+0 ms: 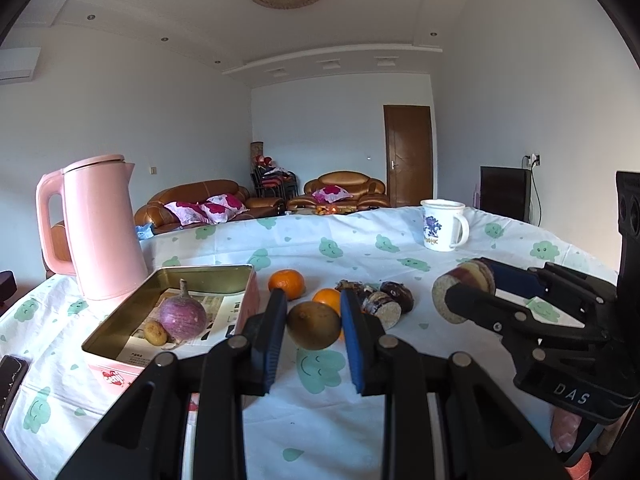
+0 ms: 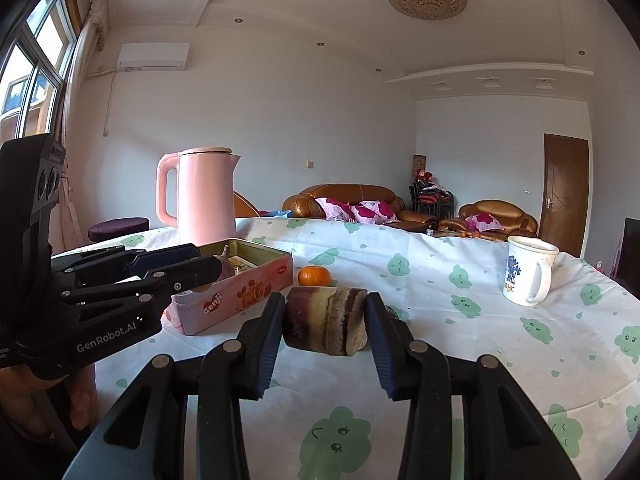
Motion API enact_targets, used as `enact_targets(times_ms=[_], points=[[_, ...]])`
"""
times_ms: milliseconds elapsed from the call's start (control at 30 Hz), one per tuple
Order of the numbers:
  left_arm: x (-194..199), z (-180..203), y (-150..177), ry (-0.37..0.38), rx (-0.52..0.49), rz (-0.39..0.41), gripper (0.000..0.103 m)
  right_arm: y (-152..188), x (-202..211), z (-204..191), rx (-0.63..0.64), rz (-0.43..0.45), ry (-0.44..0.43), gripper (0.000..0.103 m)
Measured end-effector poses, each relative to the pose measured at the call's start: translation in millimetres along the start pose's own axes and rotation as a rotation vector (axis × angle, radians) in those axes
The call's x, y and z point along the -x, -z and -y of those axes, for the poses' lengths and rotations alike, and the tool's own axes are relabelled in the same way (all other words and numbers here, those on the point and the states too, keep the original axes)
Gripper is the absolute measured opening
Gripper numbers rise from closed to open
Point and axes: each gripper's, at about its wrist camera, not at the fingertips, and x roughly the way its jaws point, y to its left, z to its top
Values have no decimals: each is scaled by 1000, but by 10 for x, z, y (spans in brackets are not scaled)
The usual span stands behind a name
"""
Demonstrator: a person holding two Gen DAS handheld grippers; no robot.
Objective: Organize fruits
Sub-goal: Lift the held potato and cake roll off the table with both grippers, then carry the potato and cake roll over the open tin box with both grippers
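In the left wrist view my left gripper [image 1: 314, 322] is shut on a round brown-green fruit [image 1: 314, 330]. To its right, my right gripper [image 1: 470, 285] is shut on a short purple-and-tan sugarcane piece [image 1: 444, 298], which fills the right wrist view [image 2: 326, 320] between that gripper's [image 2: 325, 326] blue pads. Two oranges [image 1: 286, 282] [image 1: 327, 298] and several dark cane pieces [image 1: 386, 300] lie on the cloth. A pink tin [image 1: 120, 354] at the left holds a purple turnip [image 1: 182, 316] and a small potato [image 1: 156, 333]. From the right wrist view the left gripper [image 2: 206, 261] hides its fruit.
A tall pink kettle [image 1: 100, 232] stands behind the tin [image 2: 240, 292]. A white mug [image 1: 442, 226] sits at the far right of the table with the cloud-print cloth [image 1: 360, 240]. A dark phone-like object [image 1: 10, 376] lies at the left edge. Sofas and a door are beyond.
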Motion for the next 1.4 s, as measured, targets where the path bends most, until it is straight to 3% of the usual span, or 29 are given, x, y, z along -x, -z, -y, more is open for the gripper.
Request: enact_targets(times_ms=[333, 867, 1133, 1400], points=[[48, -29, -16, -31, -8, 30, 29, 8, 63, -22, 18, 39, -2, 43], [41, -197, -87, -73, 15, 20, 29, -78, 10, -48, 19, 16, -14, 43], [-1, -345, -127, -93, 33, -8, 29, -249, -86, -86, 19, 2, -47, 43], [-84, -640, -170, -142, 74, -56, 29, -526, -316, -186, 21, -26, -137, 43]])
